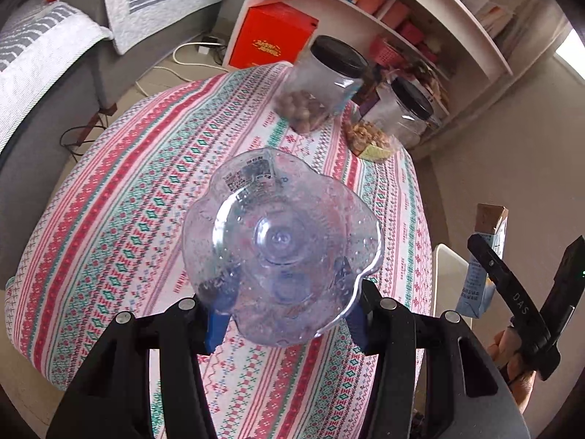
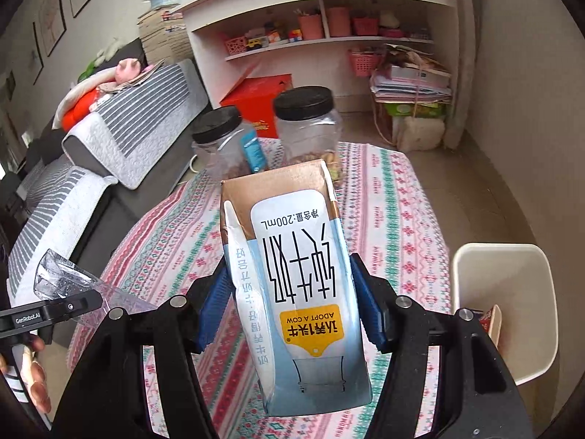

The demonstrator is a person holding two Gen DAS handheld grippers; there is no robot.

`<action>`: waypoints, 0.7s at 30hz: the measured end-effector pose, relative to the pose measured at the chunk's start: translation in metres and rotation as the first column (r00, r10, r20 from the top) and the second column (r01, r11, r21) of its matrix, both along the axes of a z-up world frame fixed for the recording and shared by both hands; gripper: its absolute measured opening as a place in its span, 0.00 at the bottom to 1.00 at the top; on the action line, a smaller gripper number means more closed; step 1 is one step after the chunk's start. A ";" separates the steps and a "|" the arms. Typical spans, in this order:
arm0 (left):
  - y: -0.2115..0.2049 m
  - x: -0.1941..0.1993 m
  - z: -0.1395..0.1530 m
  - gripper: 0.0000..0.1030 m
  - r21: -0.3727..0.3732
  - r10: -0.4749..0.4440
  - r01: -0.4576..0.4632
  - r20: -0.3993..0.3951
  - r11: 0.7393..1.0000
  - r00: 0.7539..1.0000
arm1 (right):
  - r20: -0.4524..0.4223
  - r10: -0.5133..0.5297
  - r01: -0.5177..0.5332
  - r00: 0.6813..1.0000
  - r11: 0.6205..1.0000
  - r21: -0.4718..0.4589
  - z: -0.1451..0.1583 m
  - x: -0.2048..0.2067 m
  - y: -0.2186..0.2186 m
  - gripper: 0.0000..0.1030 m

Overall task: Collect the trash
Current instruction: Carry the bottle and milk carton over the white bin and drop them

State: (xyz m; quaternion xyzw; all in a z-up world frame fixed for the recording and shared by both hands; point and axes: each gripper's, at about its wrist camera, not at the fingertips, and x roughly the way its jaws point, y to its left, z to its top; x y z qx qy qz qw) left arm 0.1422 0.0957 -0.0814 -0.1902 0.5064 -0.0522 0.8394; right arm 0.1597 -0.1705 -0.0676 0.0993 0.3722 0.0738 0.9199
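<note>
Living room setup with a patterned tablecloth [image 1: 120,197]. Left gripper [image 1: 285,303] is clamped on a clear plastic bottle [image 1: 281,245], right gripper [image 2: 289,307] on a milk carton [image 2: 292,270], both lifted above the table. White bin [image 2: 512,274] sits beside it with something inside already, mostly cut off. Both pieces look yet to be dropped in.

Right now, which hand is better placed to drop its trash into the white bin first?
Right. The right gripper holds the milk carton beside the white bin; the left gripper holds the plastic bottle farther away.
</note>
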 end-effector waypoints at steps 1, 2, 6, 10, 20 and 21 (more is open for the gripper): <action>-0.005 0.001 -0.001 0.50 0.001 -0.009 0.009 -0.002 1.000 1.000 | -0.002 -0.012 0.012 1.000 1.000 0.003 0.000 -0.001 -0.007 0.58; -0.009 0.002 -0.003 0.50 0.003 -0.016 0.016 -0.004 1.000 1.000 | -0.002 -0.029 0.029 1.000 1.000 0.007 0.000 -0.002 -0.015 0.58; -0.025 0.005 -0.008 0.50 0.011 -0.037 0.037 -0.012 0.999 0.999 | 0.006 -0.107 0.107 0.994 0.994 0.000 0.001 -0.005 -0.048 0.58; -0.035 0.007 -0.012 0.50 0.013 -0.045 0.045 -0.017 0.999 0.999 | 0.005 -0.205 0.205 0.979 0.979 -0.002 -0.001 -0.010 -0.084 0.58; -0.067 0.014 -0.019 0.50 0.017 -0.077 0.077 -0.016 0.997 0.997 | -0.007 -0.431 0.431 0.902 0.902 -0.040 -0.013 -0.029 -0.170 0.58; -0.070 0.014 -0.019 0.50 0.018 -0.083 0.083 -0.013 0.996 0.996 | -0.010 -0.448 0.447 0.894 0.893 -0.045 -0.014 -0.031 -0.176 0.58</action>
